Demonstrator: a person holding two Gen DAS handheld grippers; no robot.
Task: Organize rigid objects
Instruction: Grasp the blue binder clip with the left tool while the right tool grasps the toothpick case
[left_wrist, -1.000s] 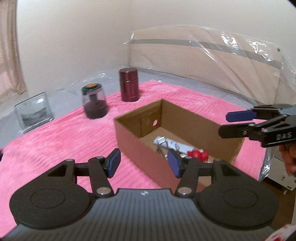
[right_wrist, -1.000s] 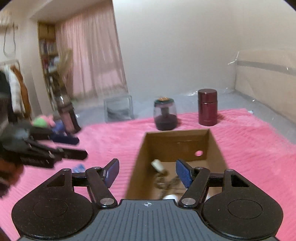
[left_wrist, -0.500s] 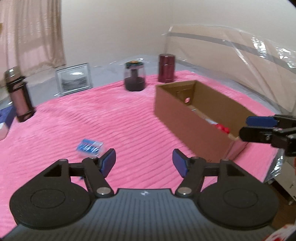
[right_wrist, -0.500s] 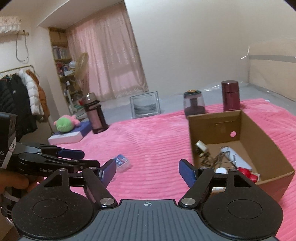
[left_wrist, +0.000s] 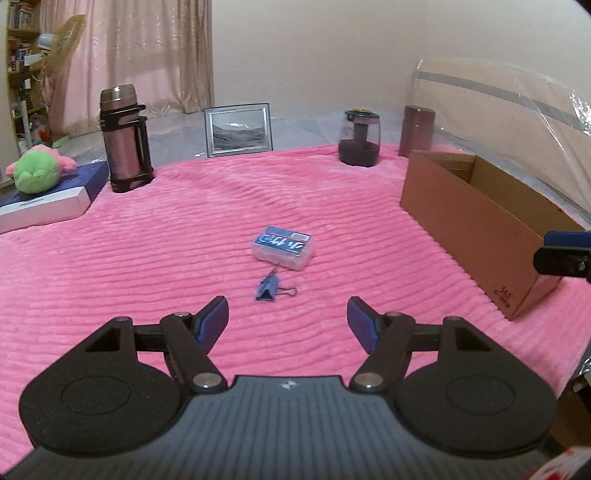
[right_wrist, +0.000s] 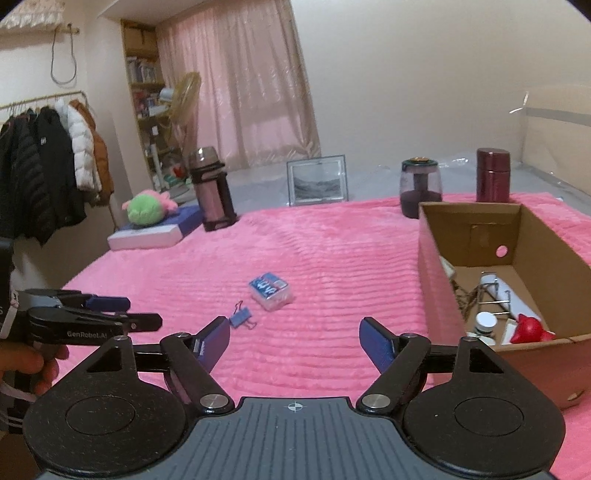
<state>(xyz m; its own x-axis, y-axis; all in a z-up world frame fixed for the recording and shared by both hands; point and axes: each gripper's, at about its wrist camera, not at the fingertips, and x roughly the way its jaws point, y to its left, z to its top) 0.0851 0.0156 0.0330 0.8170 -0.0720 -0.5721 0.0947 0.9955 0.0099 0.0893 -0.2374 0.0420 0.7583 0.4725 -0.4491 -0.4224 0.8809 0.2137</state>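
A small clear plastic box with a blue label (left_wrist: 283, 248) lies on the pink blanket, and a blue binder clip (left_wrist: 269, 290) lies just in front of it. Both also show in the right wrist view, the box (right_wrist: 271, 290) and the clip (right_wrist: 242, 318). My left gripper (left_wrist: 287, 322) is open and empty, hovering a short way before the clip. My right gripper (right_wrist: 294, 339) is open and empty, left of the open cardboard box (right_wrist: 436, 254), which holds several small items. The cardboard box (left_wrist: 476, 218) stands at the right in the left wrist view.
At the back stand a thermos flask (left_wrist: 125, 140), a picture frame (left_wrist: 239, 130), a dark glass jar (left_wrist: 360, 137) and a maroon canister (left_wrist: 416, 132). A green plush toy (left_wrist: 37, 173) lies on a flat box (left_wrist: 48, 197) at the left. Coats (right_wrist: 44, 162) hang far left.
Both grippers have swung left, away from the cardboard box, and pulled back. The small plastic box and the binder clip have come into the centre of both views.
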